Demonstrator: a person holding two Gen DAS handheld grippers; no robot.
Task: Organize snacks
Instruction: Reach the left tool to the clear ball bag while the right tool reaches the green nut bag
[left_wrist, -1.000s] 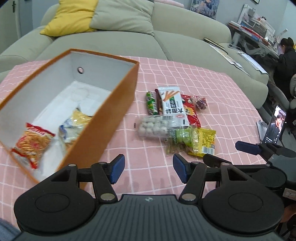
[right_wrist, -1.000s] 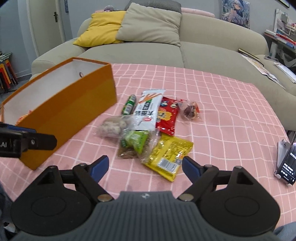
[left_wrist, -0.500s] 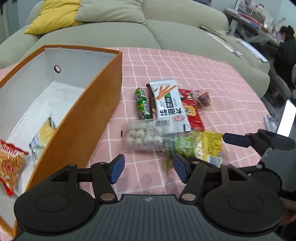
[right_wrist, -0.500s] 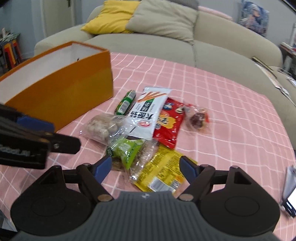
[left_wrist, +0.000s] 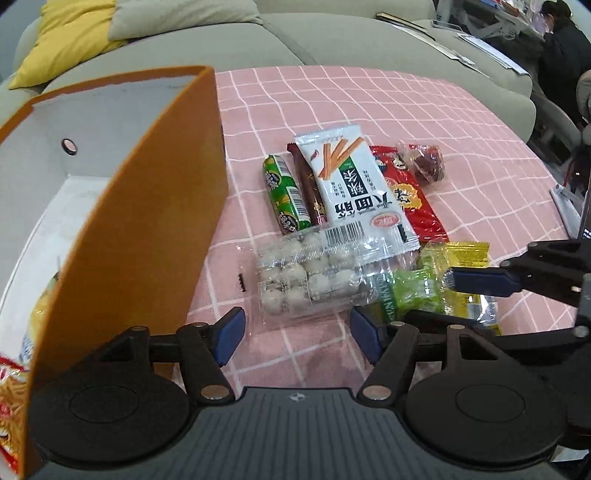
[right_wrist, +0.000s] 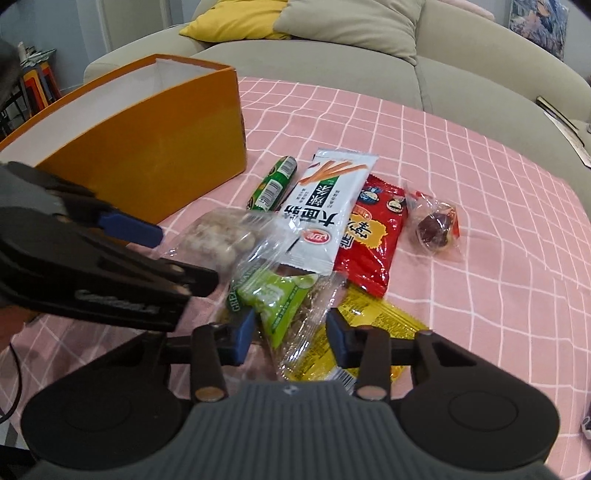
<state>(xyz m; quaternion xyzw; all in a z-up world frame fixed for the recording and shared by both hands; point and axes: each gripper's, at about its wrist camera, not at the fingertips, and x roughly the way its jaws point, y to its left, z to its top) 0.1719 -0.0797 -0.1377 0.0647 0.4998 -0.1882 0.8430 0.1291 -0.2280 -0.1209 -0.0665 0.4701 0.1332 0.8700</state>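
Note:
A pile of snacks lies on the pink checked cloth (left_wrist: 332, 96): a clear pack of white balls (left_wrist: 306, 273), a white stick-snack pack (left_wrist: 354, 188), a green sausage (left_wrist: 284, 195), a red pack (left_wrist: 410, 192), a green pea pack (right_wrist: 277, 299) and a yellow pack (right_wrist: 369, 325). My left gripper (left_wrist: 297, 334) is open just before the ball pack. My right gripper (right_wrist: 290, 338) is open with its jaws either side of the green pea pack. The orange box (left_wrist: 140, 229) at the left holds snack packs (left_wrist: 11, 387).
A wrapped dark red sweet (right_wrist: 436, 225) lies at the pile's right. A grey sofa (right_wrist: 369, 55) with yellow and beige cushions runs behind the table. A phone (left_wrist: 583, 218) stands at the table's right edge. A person sits at a far desk.
Both grippers have moved forward and down toward the snack pile. My right gripper's jaws have narrowed and now straddle the green pea pack. My left gripper is closer to the ball pack.

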